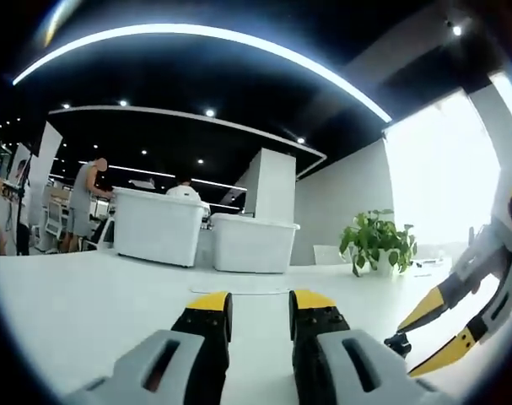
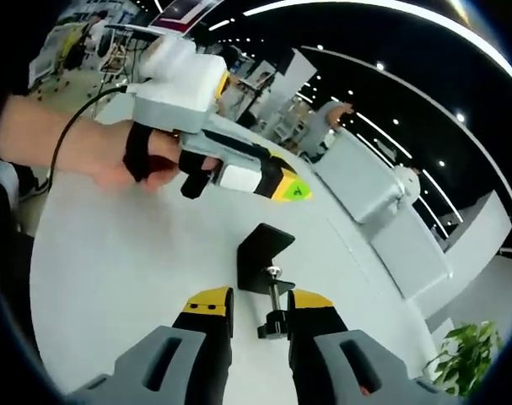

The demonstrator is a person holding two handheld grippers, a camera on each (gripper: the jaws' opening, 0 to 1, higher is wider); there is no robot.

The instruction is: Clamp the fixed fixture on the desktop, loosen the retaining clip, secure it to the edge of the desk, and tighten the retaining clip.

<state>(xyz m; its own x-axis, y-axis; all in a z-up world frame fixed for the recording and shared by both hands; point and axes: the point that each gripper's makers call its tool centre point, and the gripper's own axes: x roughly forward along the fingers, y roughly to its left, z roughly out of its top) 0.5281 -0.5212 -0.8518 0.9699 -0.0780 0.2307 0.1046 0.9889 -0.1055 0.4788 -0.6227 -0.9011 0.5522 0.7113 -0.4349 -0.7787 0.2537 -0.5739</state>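
Black clamp fixture (image 2: 266, 268) lies on the white desk (image 2: 112, 278), its screw knob between the right gripper (image 2: 261, 301) jaw tips; jaws narrow, contact unclear. Left gripper (image 1: 261, 305) hovers over bare desk, jaws narrowly parted, holding nothing. Two white bins (image 1: 158, 224) and a potted plant (image 1: 378, 240) stand beyond.

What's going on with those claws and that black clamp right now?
Right claw open, straddling the clamp screw. Left claw slightly open, holding nothing. Clamp lying on desk, not gripped. Nothing in the way.
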